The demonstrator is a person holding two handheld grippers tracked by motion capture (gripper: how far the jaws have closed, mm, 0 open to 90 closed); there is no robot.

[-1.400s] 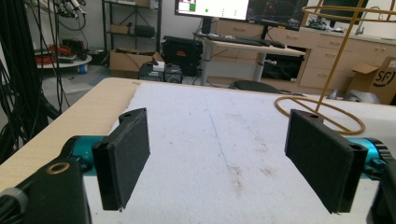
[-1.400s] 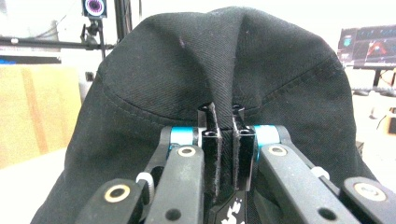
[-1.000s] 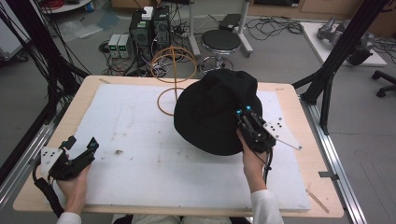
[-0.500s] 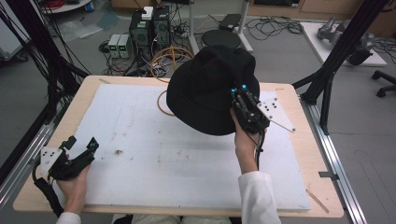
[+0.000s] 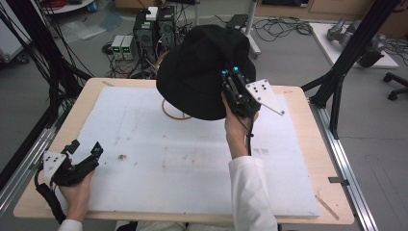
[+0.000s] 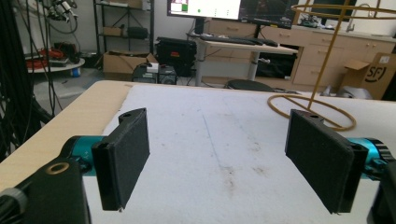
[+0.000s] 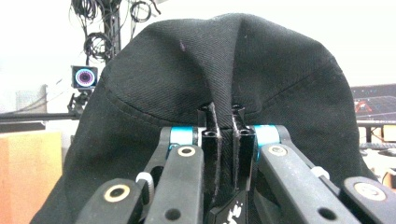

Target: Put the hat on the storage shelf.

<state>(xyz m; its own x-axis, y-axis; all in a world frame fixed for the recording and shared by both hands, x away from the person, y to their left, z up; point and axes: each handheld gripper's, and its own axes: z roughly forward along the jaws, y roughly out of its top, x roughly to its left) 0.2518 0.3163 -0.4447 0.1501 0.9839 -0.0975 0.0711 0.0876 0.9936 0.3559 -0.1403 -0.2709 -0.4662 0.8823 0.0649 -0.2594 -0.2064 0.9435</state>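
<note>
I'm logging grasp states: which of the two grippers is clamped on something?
The right gripper: its jaws pinch a fold of the black fabric bucket hat, held above the table. The left gripper is open, with nothing between its jaws.

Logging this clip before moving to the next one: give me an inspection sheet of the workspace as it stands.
Surface: wooden table under a white foam mat with small dark stains.
Job's things: black fabric bucket hat, lifted off the table; golden wire hat stand at the far side, with the hat partly in front of it in the high view.
Clutter: nothing seen on the mat.
Grippers: right gripper shut on a fold of the hat; left gripper open, holding nothing, at the near left corner.
Cables: one trails from each gripper; loose bundles lie on the floor beyond the table.
Surroundings: black frame struts, electronics boxes, a round stool, desks with monitors.
</note>
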